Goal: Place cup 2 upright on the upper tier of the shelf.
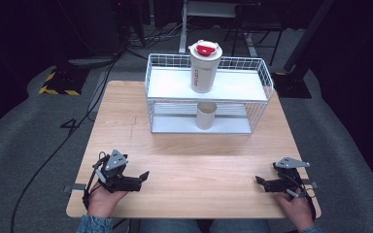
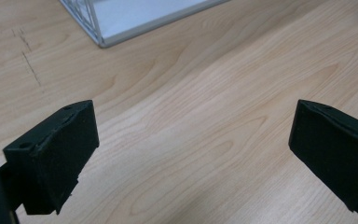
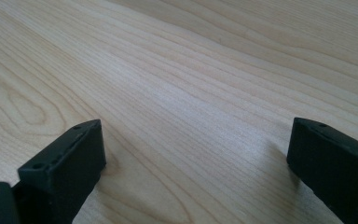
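Nearest the camera, both hands sit at the front edge of the light wood counter (image 1: 184, 165), one per corner, denim sleeves just poking in at the bottom. The left claw (image 1: 144, 176) rests low on the wood with its black jaws spread wide and nothing in between; in the left gripper view (image 2: 191, 154) it's bare woodgrain between the two pads, with the corner of the rack up top. The right claw (image 1: 259, 181) is the same deal, jaws wide apart and empty, and its own view (image 3: 196, 158) has just plain grain between the pads. The two are well apart from each other. Further back, near the far edge, there's a white wire rack (image 1: 264, 94) with two levels. On the top shelf stands a tall cream tumbler (image 1: 204, 70), upright, tapering toward the bottom, with a white lid carrying a red cap and red lettering down its side that's too small to read. Right under it on the lower shelf is a small plain cream cup (image 1: 206, 115), upright with its mouth open. Behind that is grey floor with cables and dark stands.
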Demonstrator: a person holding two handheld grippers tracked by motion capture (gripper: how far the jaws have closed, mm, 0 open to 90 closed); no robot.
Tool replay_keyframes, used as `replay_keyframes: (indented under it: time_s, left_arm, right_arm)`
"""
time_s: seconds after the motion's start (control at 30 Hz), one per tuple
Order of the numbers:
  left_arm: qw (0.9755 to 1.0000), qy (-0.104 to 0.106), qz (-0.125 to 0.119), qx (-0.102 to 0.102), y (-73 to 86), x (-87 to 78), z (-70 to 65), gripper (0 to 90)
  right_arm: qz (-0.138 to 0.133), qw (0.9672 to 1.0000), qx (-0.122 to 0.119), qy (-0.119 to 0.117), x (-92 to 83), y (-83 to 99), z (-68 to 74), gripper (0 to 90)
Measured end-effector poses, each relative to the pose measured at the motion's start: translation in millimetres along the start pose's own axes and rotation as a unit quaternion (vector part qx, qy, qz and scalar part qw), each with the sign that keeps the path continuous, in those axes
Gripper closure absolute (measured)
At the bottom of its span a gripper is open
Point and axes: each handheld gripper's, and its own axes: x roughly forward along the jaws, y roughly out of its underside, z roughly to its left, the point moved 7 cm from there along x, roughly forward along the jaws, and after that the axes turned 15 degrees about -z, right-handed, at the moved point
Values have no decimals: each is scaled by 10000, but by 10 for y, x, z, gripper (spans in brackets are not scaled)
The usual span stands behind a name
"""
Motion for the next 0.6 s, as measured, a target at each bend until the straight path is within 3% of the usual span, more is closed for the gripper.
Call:
replay_keyframes:
  time_s: [0.17,0.6]
  left_arm:
    - [9996,-36,271,-13,149,31,19,21]
    - [9978,-111,660,-16,394,56,28,30]
  right_arm:
    - [0,10000,0,0,0,0,0,44]
    - [0,10000,1,1,0,0,0,44]
